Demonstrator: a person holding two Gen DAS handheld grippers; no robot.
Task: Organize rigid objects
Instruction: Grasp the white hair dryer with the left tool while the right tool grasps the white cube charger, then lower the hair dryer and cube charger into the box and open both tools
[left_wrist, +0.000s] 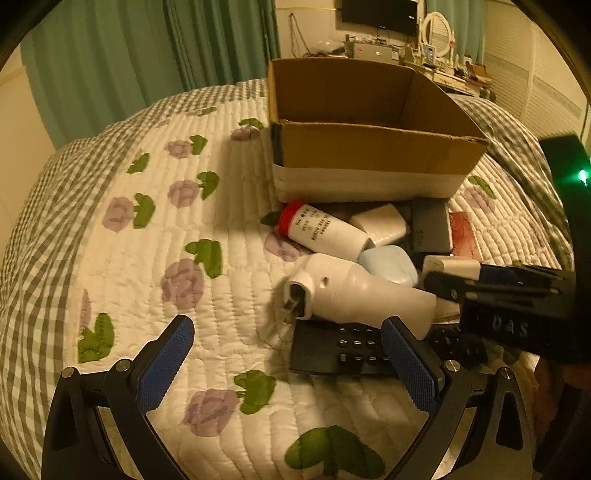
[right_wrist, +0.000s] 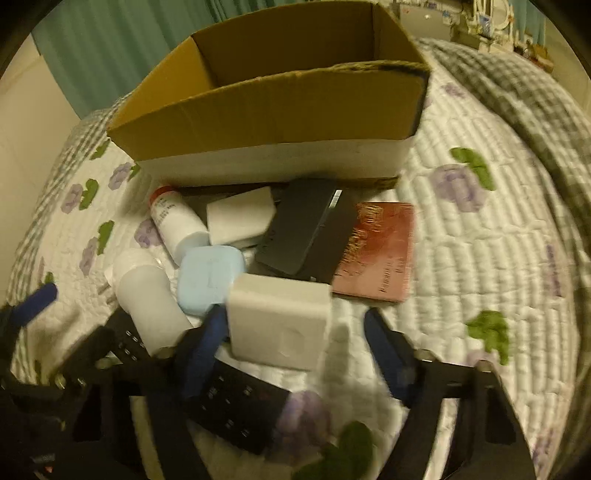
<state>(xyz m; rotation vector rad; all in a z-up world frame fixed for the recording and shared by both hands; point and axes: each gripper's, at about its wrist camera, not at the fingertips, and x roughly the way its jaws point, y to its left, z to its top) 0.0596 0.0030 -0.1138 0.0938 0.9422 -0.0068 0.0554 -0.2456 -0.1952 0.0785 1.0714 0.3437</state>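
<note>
Clutter is lying on a white quilted bedspread (left_wrist: 122, 269) with purple flowers, heaped just near of an open brown cardboard box (left_wrist: 369, 147) with a white band along its base.

Left wrist view: left gripper (left_wrist: 288, 354) is hanging wide open over the quilt, blue-padded fingers (left_wrist: 166, 365) gripping nothing. Its right finger is overlapping a black keypad remote (left_wrist: 343, 349). A white plastic spray bottle (left_wrist: 354, 291) is lying on its side across the far edge of that remote. Farther off, a white bottle with a red cap (left_wrist: 321, 229) is resting on its side, touching a pale blue rounded case (left_wrist: 388, 262). The right gripper's black body is entering from the right.

Right wrist view, blurred: right gripper (right_wrist: 295, 332) is standing open around a white rectangular block (right_wrist: 280, 321); left finger is touching or nearly touching it, right finger is apart. Only this view is showing in full the black flat box (right_wrist: 306, 229) leaning on a red booklet (right_wrist: 380, 251), and a second white block (right_wrist: 240, 218) near the carton. Box interior is mostly hidden in both views.
</note>
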